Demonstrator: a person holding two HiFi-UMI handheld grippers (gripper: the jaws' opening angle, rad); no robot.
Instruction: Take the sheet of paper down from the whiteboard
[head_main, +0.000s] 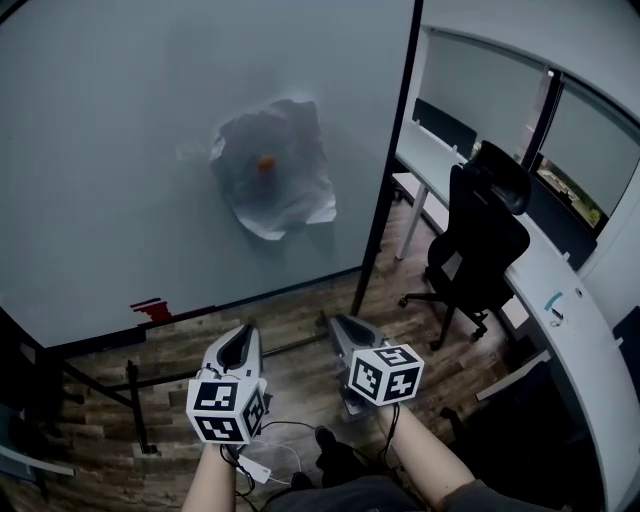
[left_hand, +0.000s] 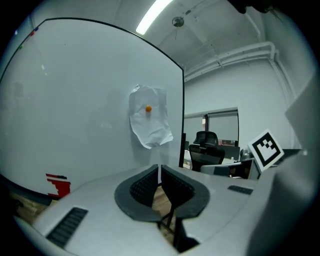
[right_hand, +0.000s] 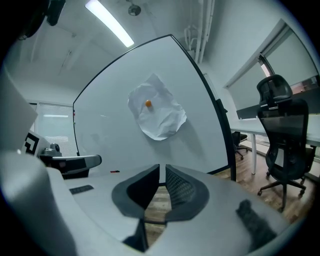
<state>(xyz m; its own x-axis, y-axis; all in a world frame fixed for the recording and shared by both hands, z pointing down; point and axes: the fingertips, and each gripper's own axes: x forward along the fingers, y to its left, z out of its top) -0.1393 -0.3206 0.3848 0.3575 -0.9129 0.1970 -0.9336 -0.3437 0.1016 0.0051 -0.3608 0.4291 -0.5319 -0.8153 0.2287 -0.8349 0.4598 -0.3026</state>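
On the whiteboard (head_main: 110, 140), toward its right edge: crumpled sheet of paper (head_main: 285, 195), held flat by a small orange magnet (head_main: 265, 162). Below the whiteboard, over wooden floor (head_main: 300, 335): left gripper (head_main: 243, 335) and right gripper (head_main: 338, 322) side by side, well apart from the paper, fingers clenched on nothing. Right of the whiteboard: black office chair (head_main: 485, 235) beside a long white bench (head_main: 560, 290). Low on the whiteboard's left: small red mark (head_main: 150, 308).

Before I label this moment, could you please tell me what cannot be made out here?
Sheet of paper: any print on it, too small in every view.
Orange dot on it: magnet or pin, too small to tell.
Whiteboard: its top, cut off by the head view's edge.
Red mark: too small to identify, head view.
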